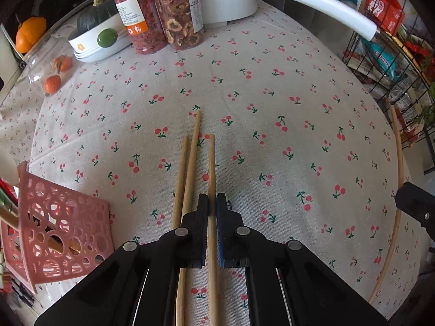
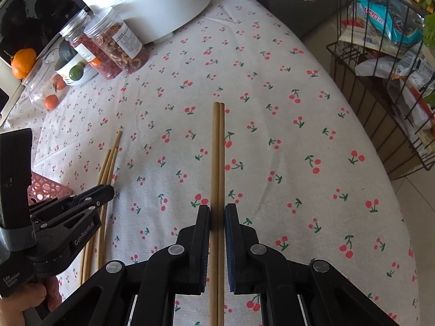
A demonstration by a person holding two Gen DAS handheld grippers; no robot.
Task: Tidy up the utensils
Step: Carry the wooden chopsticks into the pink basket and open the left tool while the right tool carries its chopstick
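Wooden chopsticks: all five visible loose ones sit out on the cherry-print cloth of the worktop (image 1: 272, 87), none of these in the holder yet.
Left hand-held gripper (image 1: 212, 203): jaws pinched on one chopstick (image 1: 211, 168); its far end lies on or just above the cloth, can't tell which.
Loose pair by left: two more chopsticks (image 1: 187, 163) lie just beside the left jaw, touching each other, ungripped.
Right hand-held gripper (image 2: 217, 214): jaws pressed on a matched pair of chopsticks (image 2: 218, 149), side by side and touching, tips pointing away over the cloth.
Pink basket (image 1: 65, 228): perforated holder at the near left edge, tilted on its side; something wooden shows through the holes, looks like a utensil already in it, not certain.
Done: judging by the basket, maybe one item stowed; three sticks now gripped between the two hands.
Left: carry both loads to the basket, drop them in, then collect the two loose sticks.
Clutter: jars (image 1: 160, 13), bowl and white pot at the far edge, well apart from the work area.
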